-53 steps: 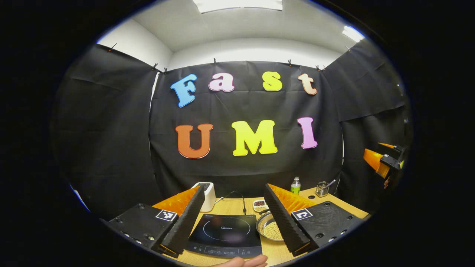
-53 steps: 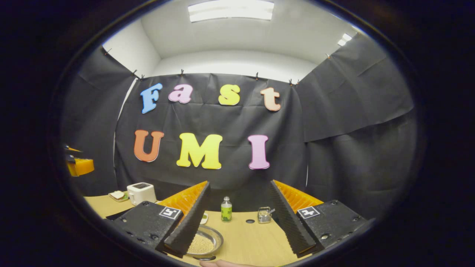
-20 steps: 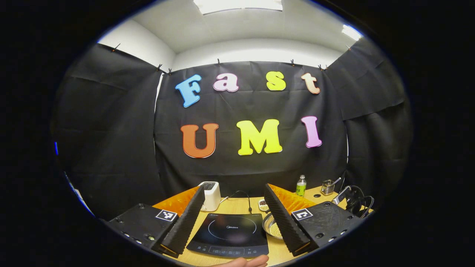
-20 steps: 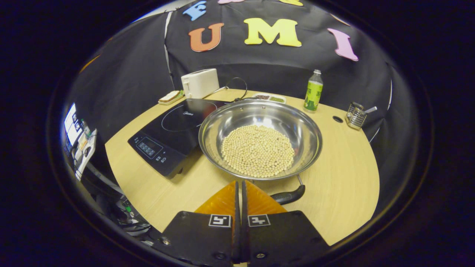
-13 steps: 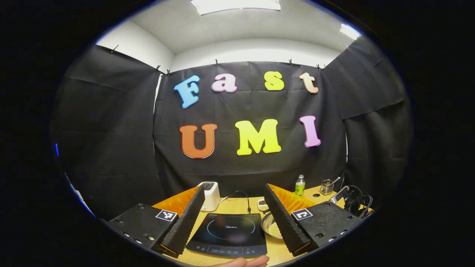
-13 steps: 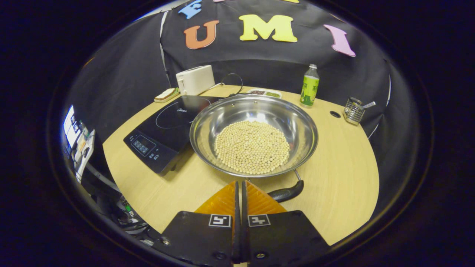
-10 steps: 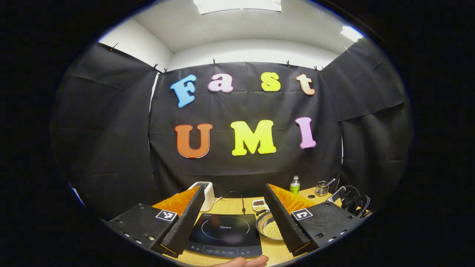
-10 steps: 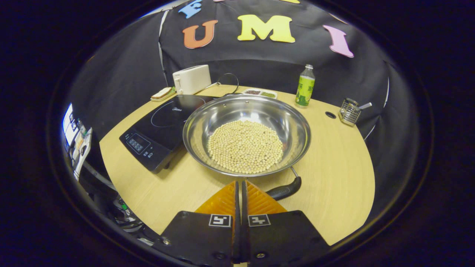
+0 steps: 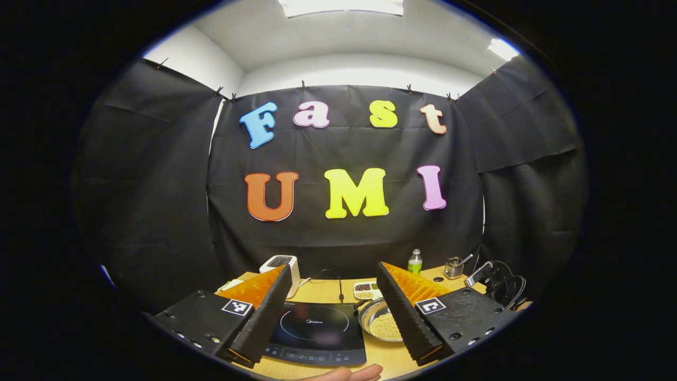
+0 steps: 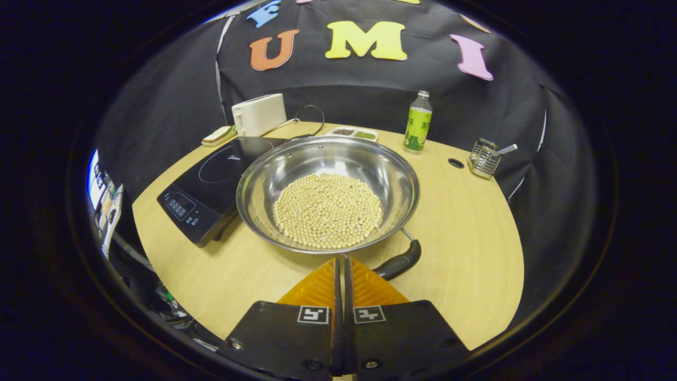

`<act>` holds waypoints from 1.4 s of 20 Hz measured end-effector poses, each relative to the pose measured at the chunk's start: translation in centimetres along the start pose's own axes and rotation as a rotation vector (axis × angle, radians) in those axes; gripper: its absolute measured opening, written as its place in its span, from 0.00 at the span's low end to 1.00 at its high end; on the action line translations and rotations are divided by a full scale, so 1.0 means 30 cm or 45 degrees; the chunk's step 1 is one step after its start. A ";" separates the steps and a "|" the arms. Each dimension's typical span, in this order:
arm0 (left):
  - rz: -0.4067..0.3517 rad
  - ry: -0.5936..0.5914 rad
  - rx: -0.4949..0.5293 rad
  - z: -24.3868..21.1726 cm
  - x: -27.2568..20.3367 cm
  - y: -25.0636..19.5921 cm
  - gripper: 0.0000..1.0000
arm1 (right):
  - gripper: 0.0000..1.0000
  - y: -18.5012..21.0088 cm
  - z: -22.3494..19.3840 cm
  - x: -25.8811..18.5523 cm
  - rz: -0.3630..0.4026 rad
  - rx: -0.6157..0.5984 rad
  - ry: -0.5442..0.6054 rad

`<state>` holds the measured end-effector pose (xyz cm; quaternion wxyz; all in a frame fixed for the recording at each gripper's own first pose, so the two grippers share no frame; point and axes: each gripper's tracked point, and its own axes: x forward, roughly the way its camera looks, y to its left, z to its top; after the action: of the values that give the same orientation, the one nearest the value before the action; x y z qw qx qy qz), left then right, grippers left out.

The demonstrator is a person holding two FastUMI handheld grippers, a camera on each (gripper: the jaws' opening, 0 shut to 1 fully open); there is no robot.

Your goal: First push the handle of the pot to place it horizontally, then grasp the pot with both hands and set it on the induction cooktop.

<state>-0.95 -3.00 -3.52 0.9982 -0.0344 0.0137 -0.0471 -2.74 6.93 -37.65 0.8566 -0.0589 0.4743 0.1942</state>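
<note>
A steel pot (image 10: 370,174) full of pale beans sits on the wooden table (image 10: 465,254), just right of the black induction cooktop (image 10: 206,174). Its black handle (image 10: 401,261) points from the near right rim toward me, at a slant. My right gripper (image 10: 340,260) is shut with nothing in it, low over the table. Its tips are at the pot's near rim, just left of the handle's end. My left gripper (image 9: 333,269) hangs open and higher, above the cooktop (image 9: 317,330), with the pot (image 9: 373,320) behind its right finger.
A white toaster (image 10: 259,114) and a plate with bread (image 10: 217,136) stand behind the cooktop. A small dish tray (image 10: 351,132), a green bottle (image 10: 418,124) and a wire holder (image 10: 484,156) line the far edge. A hand (image 9: 344,373) shows below the left gripper.
Since 2.6 s ago the right gripper has shut and dropped toward the pot. In the last second it drifted right, so pot and handle sit further left in its view. The left gripper stays open.
</note>
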 end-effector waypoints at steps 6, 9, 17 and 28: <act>-0.036 0.012 -0.022 -0.005 -0.006 0.000 0.96 | 0.04 -0.077 0.007 0.016 -0.063 -0.002 0.021; -0.014 0.009 -0.039 0.003 -0.001 0.036 0.96 | 0.04 -0.129 0.012 0.034 -0.093 0.008 0.036; -0.056 -0.014 -0.098 0.012 -0.011 0.032 0.94 | 0.04 -0.243 0.064 0.084 -0.153 0.096 0.032; -0.042 0.024 -0.084 -0.004 0.070 0.019 0.95 | 0.04 -0.329 0.128 0.127 -0.116 0.199 -0.019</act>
<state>1.18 -2.66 -3.74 0.9955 -0.0670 0.0239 -0.0632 5.94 0.03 -39.56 0.8702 -0.0120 0.4783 0.1179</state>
